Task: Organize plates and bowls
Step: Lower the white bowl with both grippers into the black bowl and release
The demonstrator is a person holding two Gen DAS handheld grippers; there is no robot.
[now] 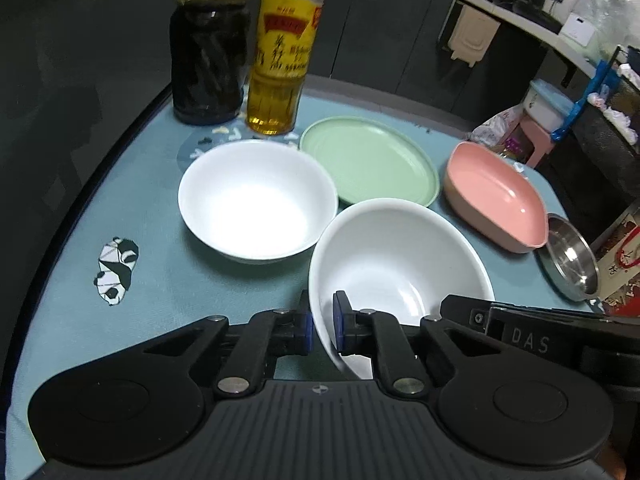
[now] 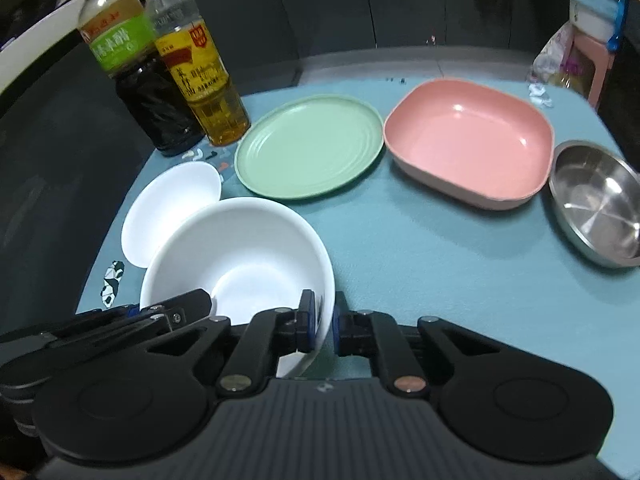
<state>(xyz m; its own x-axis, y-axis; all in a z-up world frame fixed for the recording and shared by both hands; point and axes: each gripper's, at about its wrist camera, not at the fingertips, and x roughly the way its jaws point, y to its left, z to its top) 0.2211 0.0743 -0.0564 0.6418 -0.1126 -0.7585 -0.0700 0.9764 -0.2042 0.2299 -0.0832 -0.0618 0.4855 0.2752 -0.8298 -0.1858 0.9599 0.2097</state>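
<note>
Here, both claws pinch the same white bowl [image 1: 396,264] from opposite sides of its rim. In the left wrist view the left claw [image 1: 323,322] has its blue pads pressed together on the bowl's near-left wall — one pad outside, one inside. In the right wrist view the right claw [image 2: 324,322] is pinched likewise on the near-right wall of that bowl [image 2: 240,256], and part of the left claw's black body shows at the lower left. The held bowl sits tilted over the blue desk [image 2: 420,260]; whether its base touches the cloth cannot be told.

A second white bowl [image 1: 256,200] stands upright on the desk just beside the held one, on its far left side. Beyond them lies a green plate [image 1: 370,160], flat on the cloth, and to its right a pink rectangular dish [image 2: 468,140]. A steel bowl [image 2: 596,204] rests at the right edge, just beside the pink dish. Two bottles stand at the far left corner — a dark bottle [image 2: 136,72] with a green label and an amber oil bottle [image 2: 200,76], side by side. A panda print [image 1: 116,270] marks the cloth near the left edge.
</note>
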